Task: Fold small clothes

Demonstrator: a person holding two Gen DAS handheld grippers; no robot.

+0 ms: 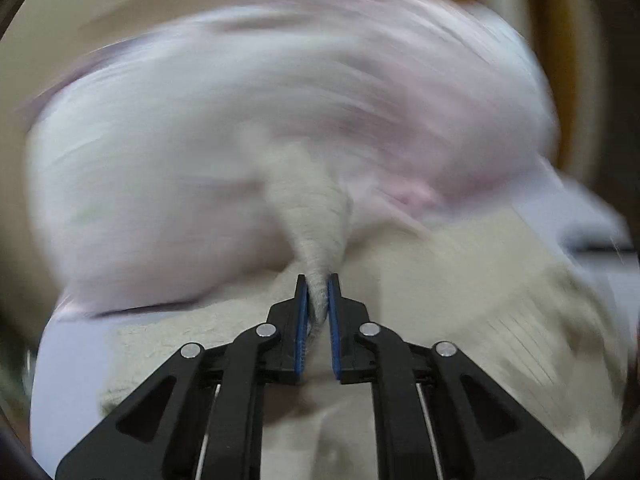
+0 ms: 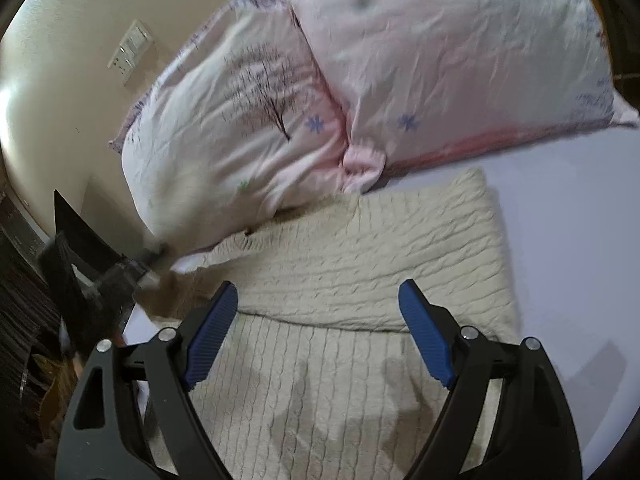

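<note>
A cream cable-knit sweater (image 2: 360,264) lies on a pale lilac bedsheet (image 2: 568,240), with one part folded over the body. My right gripper (image 2: 318,292) is open and empty just above the sweater's fold. My left gripper (image 1: 318,284) is shut on a pinched ridge of the cream sweater (image 1: 316,220) and lifts it; that view is blurred by motion. The left gripper also shows in the right wrist view (image 2: 144,264) at the sweater's left edge.
Two pink patterned pillows (image 2: 256,120) (image 2: 460,52) lie just beyond the sweater against a beige wall (image 2: 60,80) with a socket plate (image 2: 130,52). Dark clutter lies off the bed at the left (image 2: 24,320).
</note>
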